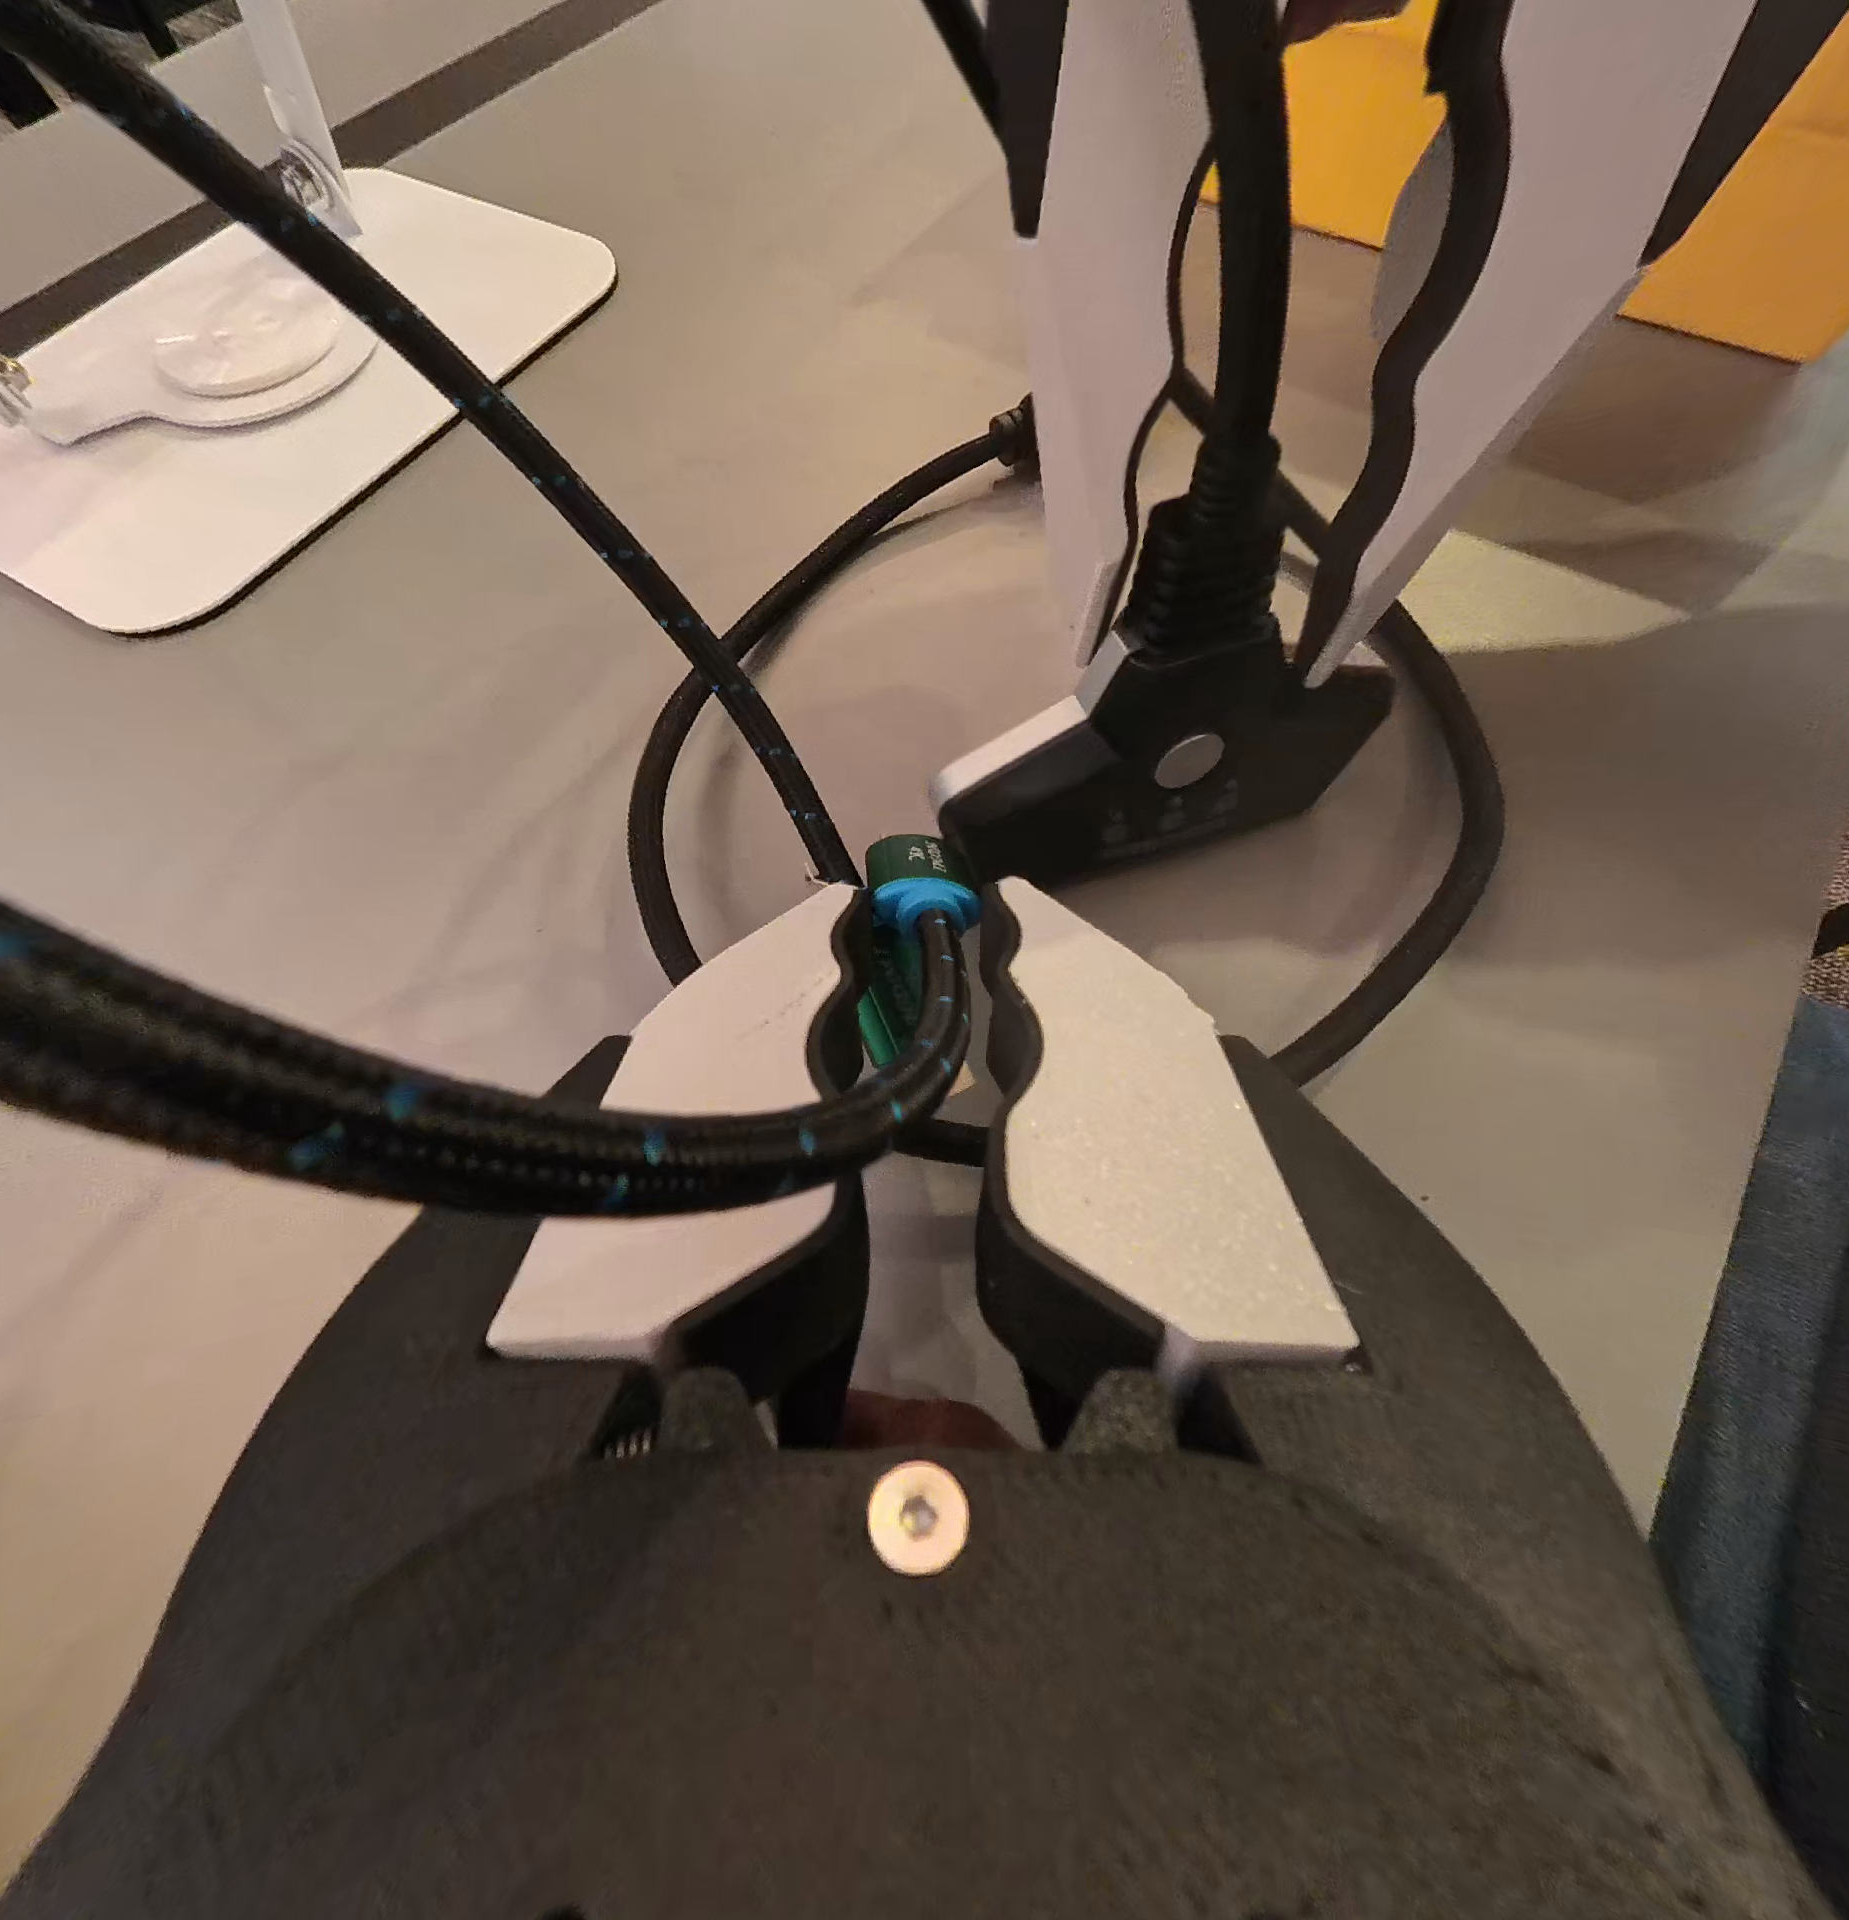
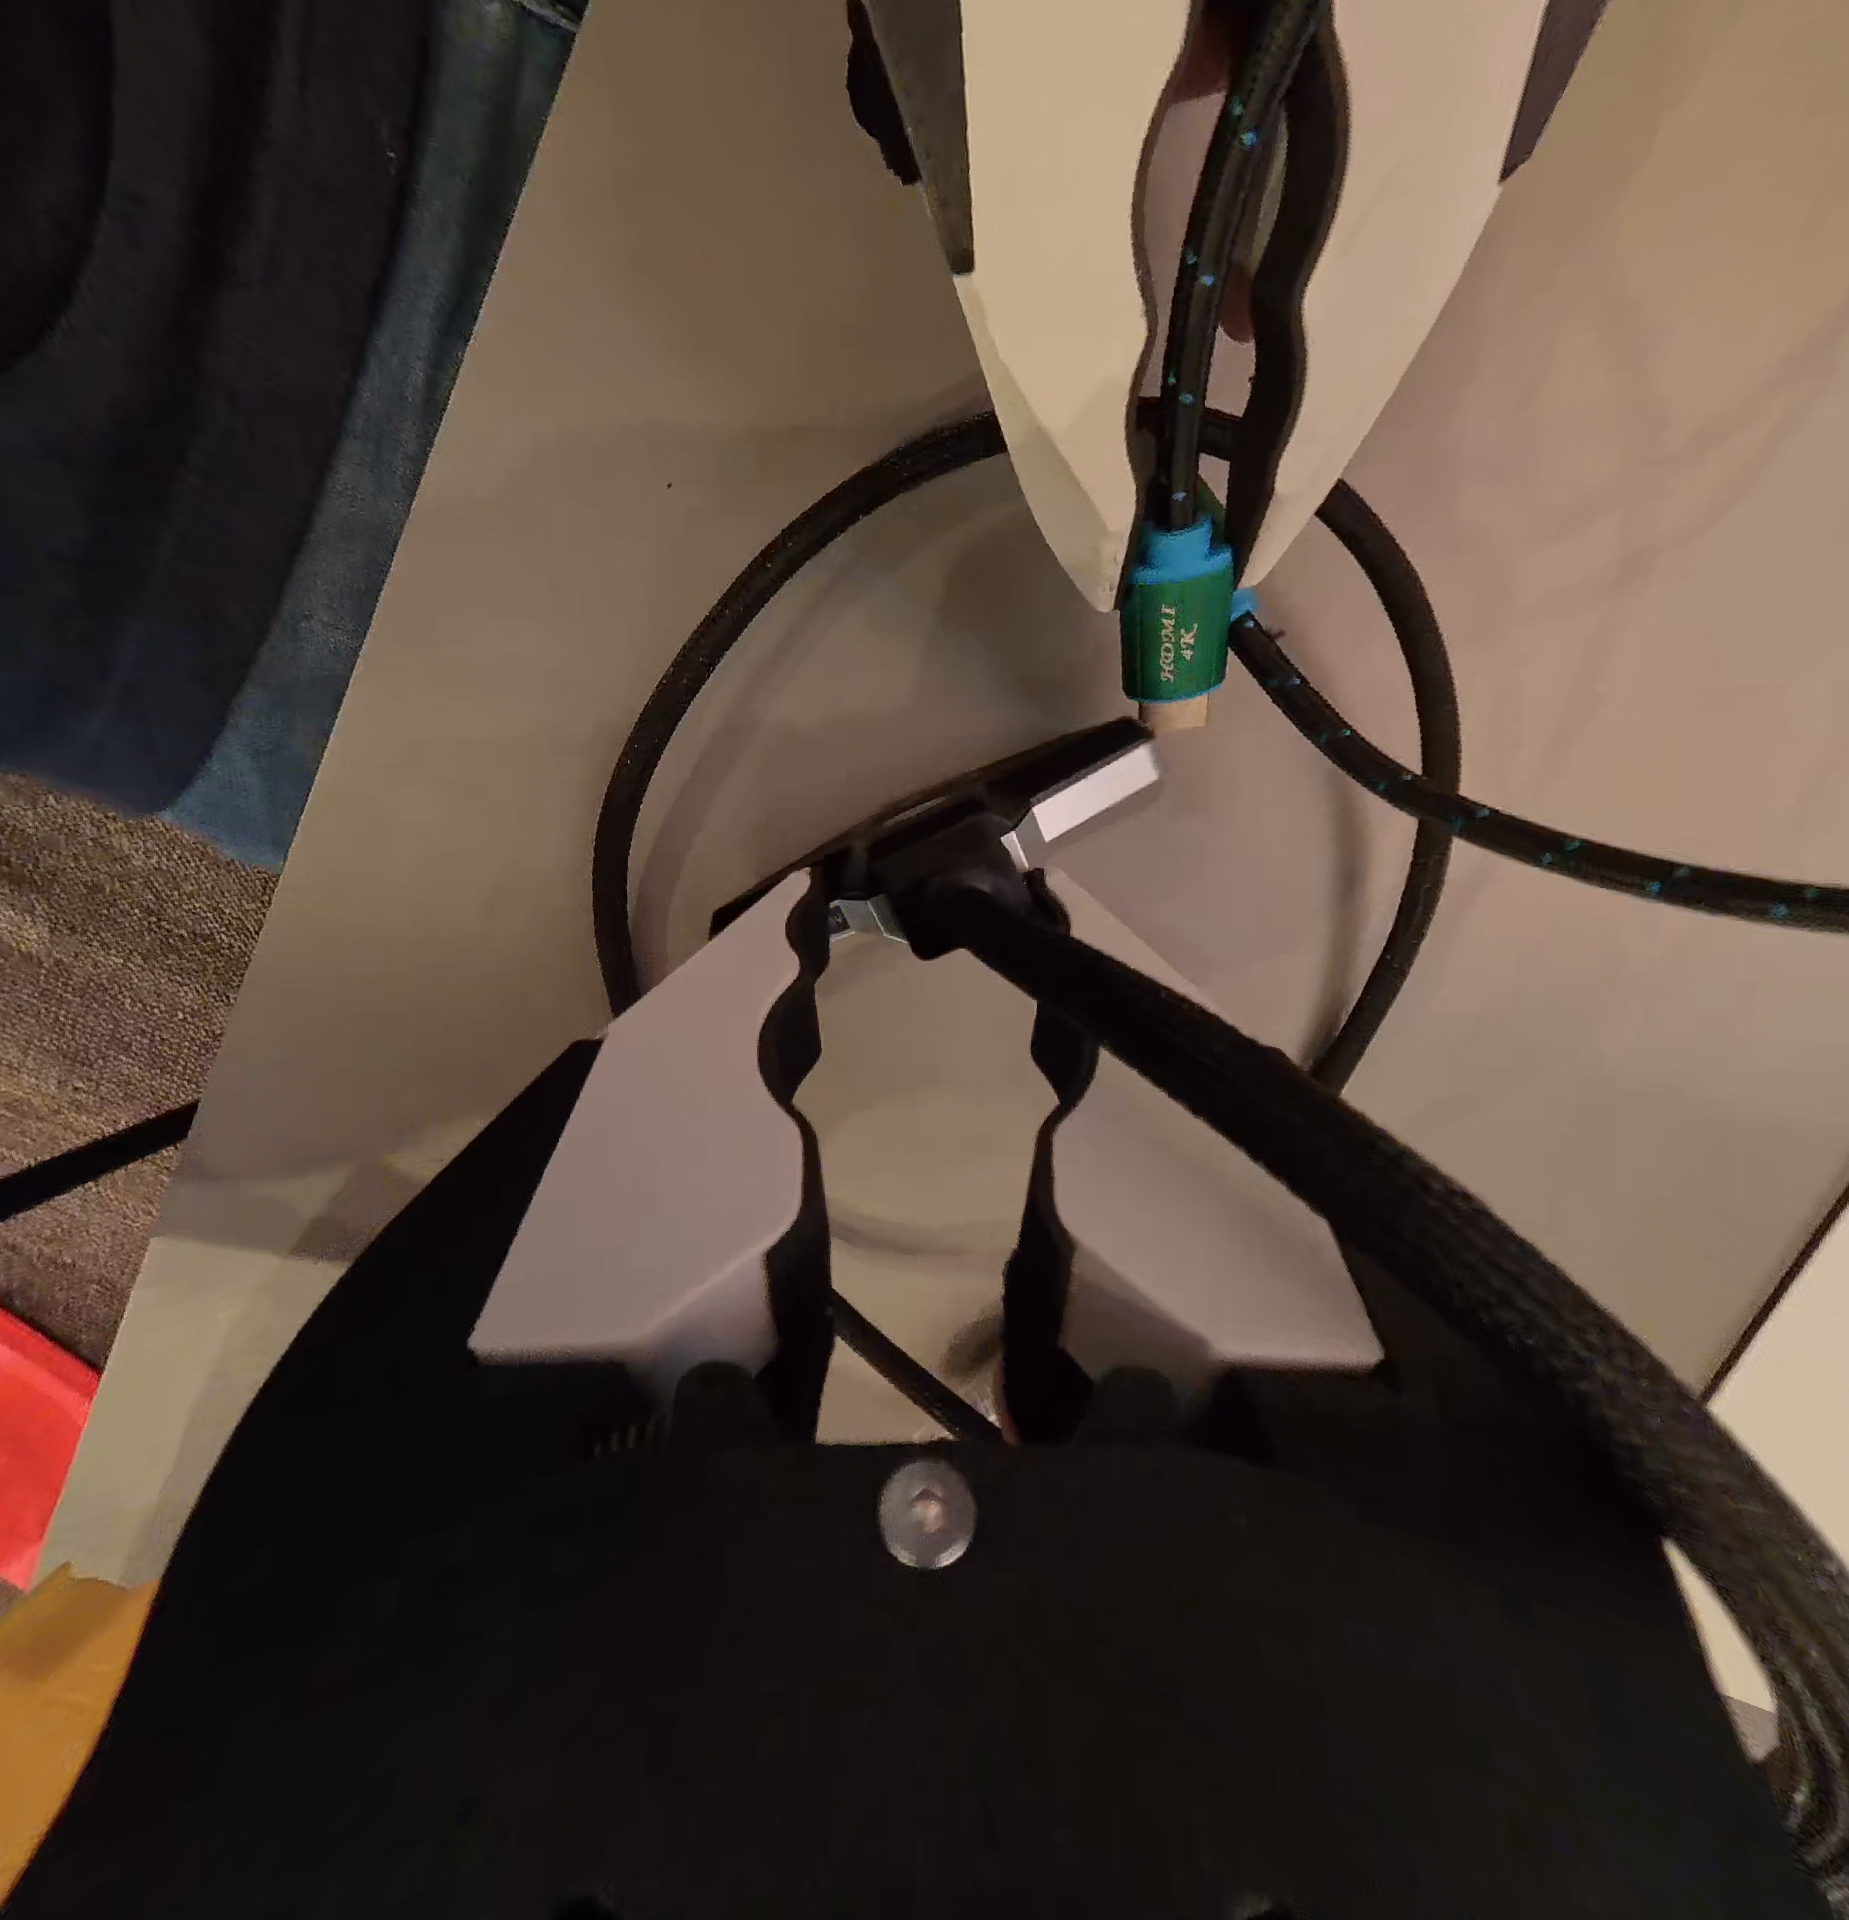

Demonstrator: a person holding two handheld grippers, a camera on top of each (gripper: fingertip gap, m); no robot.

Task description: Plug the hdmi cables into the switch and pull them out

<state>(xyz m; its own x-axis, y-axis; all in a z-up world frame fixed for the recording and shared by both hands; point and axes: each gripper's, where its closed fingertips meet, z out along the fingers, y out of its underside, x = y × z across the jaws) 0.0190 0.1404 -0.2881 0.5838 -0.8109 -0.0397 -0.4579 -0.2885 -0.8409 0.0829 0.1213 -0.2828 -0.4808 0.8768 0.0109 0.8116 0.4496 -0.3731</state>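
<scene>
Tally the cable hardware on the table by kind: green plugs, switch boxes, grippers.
Green HDMI plug: 1
Black switch: 1
Grippers: 2, left gripper and right gripper
Total: 4

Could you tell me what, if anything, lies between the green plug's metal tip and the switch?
Nothing: in the right wrist view the green plug, held by the left gripper, has its tip right at the switch edge, only table behind.
</scene>
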